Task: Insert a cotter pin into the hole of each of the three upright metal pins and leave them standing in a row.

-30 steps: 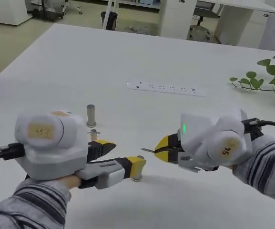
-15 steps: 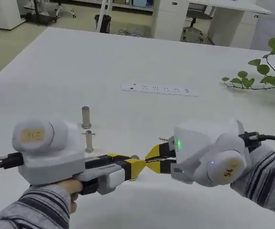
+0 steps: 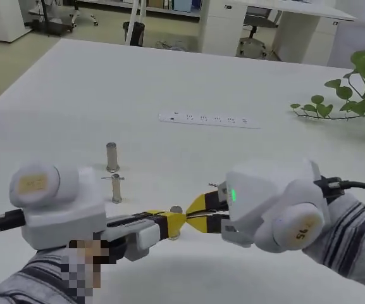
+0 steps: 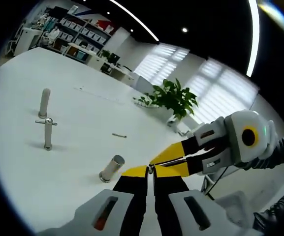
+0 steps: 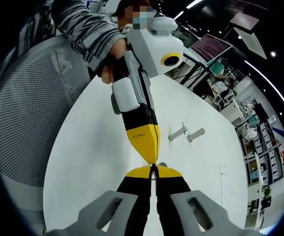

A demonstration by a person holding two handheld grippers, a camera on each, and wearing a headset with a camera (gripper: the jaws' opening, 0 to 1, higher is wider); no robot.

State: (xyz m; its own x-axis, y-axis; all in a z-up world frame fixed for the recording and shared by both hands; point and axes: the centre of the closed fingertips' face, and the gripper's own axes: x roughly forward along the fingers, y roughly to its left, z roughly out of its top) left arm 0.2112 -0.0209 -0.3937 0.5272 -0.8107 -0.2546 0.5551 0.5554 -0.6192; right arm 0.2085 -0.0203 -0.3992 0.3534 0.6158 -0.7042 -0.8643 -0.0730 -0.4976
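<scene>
Yellow-tipped left gripper [image 4: 150,173] fingers closed, tips touching right gripper [image 3: 198,213], pinched on cotter pin [image 5: 154,173].

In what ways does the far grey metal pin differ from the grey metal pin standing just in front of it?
The far grey metal pin has a bare top; the nearer grey metal pin carries a thin cotter pin crosswise near its top. The far pin looks thicker than the nearer pin. Both stand upright on the white table, apart from each other.
</scene>
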